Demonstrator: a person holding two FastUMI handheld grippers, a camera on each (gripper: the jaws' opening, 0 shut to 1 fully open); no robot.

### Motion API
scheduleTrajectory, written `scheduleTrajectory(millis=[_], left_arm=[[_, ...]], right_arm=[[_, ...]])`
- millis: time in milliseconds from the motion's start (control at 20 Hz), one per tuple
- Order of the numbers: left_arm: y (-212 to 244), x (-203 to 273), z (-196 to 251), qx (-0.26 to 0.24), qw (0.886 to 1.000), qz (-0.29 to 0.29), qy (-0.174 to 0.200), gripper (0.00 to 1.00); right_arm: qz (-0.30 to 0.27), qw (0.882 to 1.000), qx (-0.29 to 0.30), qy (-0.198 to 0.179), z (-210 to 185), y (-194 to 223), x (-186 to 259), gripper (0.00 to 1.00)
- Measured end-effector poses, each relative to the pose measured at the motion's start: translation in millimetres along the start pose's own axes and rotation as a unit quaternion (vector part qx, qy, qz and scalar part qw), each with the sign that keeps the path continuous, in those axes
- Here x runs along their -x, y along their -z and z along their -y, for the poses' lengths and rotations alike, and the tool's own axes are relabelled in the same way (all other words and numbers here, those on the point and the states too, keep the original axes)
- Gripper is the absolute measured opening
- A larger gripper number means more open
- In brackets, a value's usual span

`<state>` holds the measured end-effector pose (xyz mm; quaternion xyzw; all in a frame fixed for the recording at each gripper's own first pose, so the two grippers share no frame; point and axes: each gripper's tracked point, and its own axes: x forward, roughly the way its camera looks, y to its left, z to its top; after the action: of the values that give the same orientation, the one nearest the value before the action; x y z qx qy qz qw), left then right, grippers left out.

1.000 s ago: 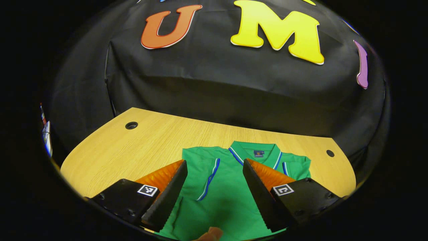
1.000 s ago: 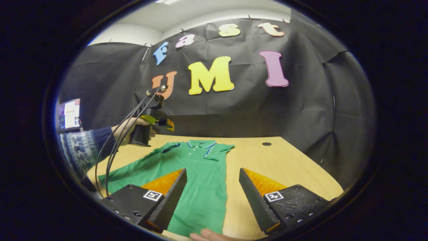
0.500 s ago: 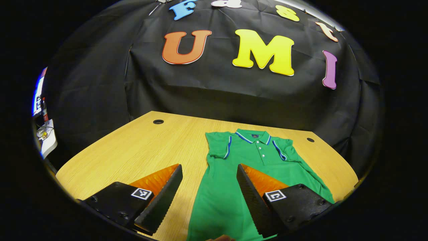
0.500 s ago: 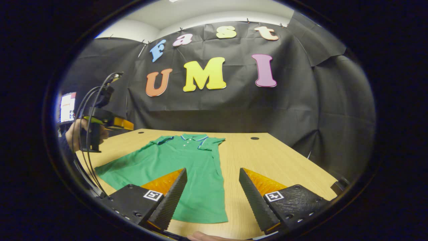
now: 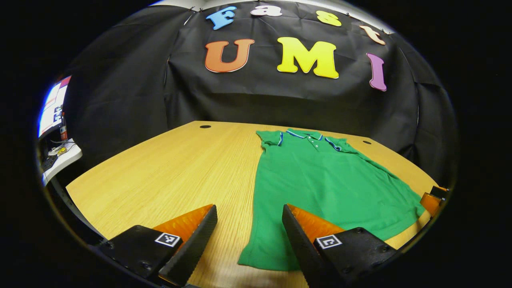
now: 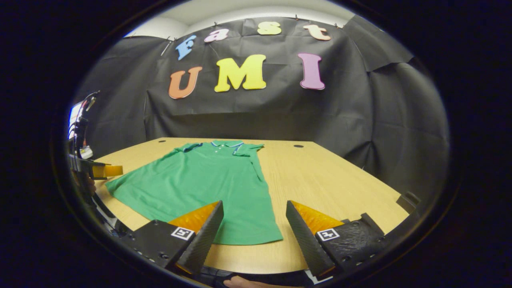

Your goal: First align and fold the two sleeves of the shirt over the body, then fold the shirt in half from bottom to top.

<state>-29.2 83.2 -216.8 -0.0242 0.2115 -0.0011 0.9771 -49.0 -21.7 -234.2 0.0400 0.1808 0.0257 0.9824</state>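
Two views show you the same green shirt [image 5: 320,180] lying flat on the bench [image 5: 168,168], collar toward the far edge and hem toward the near edge.

From the left gripper view, your left tongs [image 5: 250,240] stand open and hold nothing, just above the near edge. The shirt's hem corner [image 5: 256,260] lies between the two fingers, close to the right one. Both sleeves [image 5: 272,138] look already folded in over the body, so I judge that the bottom-to-top fold is what remains. The right tongs [image 5: 432,200] show at the right edge of the bench, near the other hem corner.

From the right gripper view, your right tongs [image 6: 254,232] are also open and empty, with the nearer hem corner [image 6: 272,238] between the fingers. The left tongs [image 6: 100,171] wait beside the other corner.

The cloth is light, soft and limp, so it will sag and slide easily on the smooth wood. I would pinch each hem corner through all layers and lift both together, so the fold stays straight.
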Motion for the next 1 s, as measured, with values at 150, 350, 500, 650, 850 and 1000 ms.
scheduleTrajectory(millis=[150, 350, 500, 650, 850, 1000], left_arm=[[5, 2, -1, -0.003, 1.000, 0.003, 0.004, 1.00], [6, 2, 10, 0.001, 1.000, 0.017, 0.025, 1.00], [10, 1, 5, -0.016, 1.000, 0.020, 0.015, 1.00], [8, -4, -3, -0.025, 1.000, 0.019, 0.000, 0.84], [5, -13, -5, -0.022, 1.000, 0.018, -0.008, 0.30], [2, -18, -1, -0.012, 1.000, 0.028, -0.003, 0.06]], right_arm=[[0.002, 1.000, 0.018, 0.015, 1, 5, -2, 0.95], [-0.012, 1.000, 0.006, 0.027, 7, 17, -10, 0.95], [-0.021, 1.000, -0.015, 0.012, 2, 21, -16, 0.97], [-0.017, 1.000, -0.026, 0.001, 0, 19, -23, 0.95], [-0.028, 0.999, -0.041, -0.013, -10, 20, -36, 0.38], [-0.037, 0.999, -0.016, -0.019, -17, 15, -42, 0.05]])
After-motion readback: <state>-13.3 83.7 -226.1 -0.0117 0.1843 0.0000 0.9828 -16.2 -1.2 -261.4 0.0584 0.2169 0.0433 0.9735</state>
